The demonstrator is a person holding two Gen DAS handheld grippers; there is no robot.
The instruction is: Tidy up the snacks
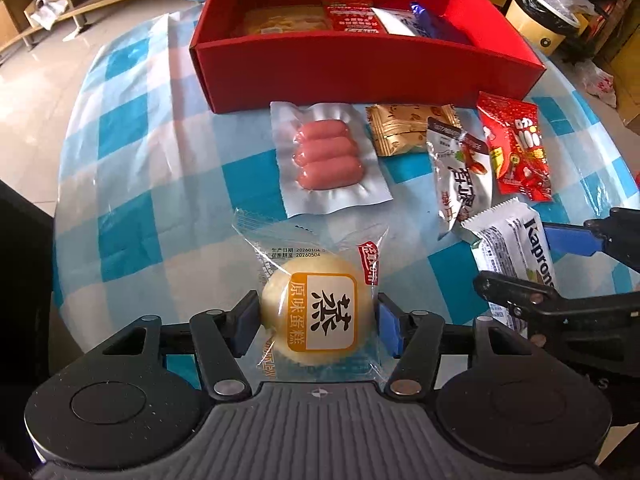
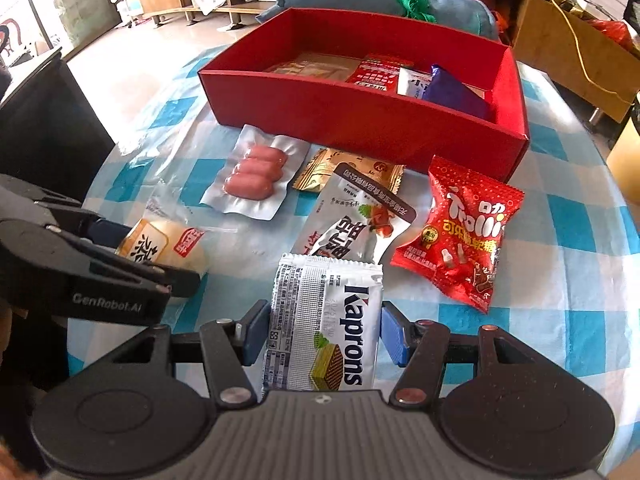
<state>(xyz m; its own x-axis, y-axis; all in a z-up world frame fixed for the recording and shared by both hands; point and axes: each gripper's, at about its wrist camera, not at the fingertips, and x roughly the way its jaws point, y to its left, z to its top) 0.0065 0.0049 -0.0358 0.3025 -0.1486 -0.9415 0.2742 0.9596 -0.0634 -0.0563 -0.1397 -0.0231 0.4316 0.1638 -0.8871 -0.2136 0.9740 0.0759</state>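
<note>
L gripper (image 1: 318, 322) pinching the cake bun (image 1: 316, 312), R gripper (image 2: 323, 334) seemingly clamped on the wafer pack (image 2: 324, 328), both short of the red box (image 2: 360, 116) — slick wrappers could slip mid-carry.

Both wrist cameras look steeply down along their tongs, close above the near edge of the blue-and-white checked desk (image 1: 132, 128), sharing the open red cardboard box (image 2: 352, 116) at its far edge.

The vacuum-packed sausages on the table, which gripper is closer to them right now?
Left. The left gripper, holding the steamed cake, sits just in front of the sausage pack. The right gripper, holding the Kaprons wafer, is off to the pack's right.
</note>
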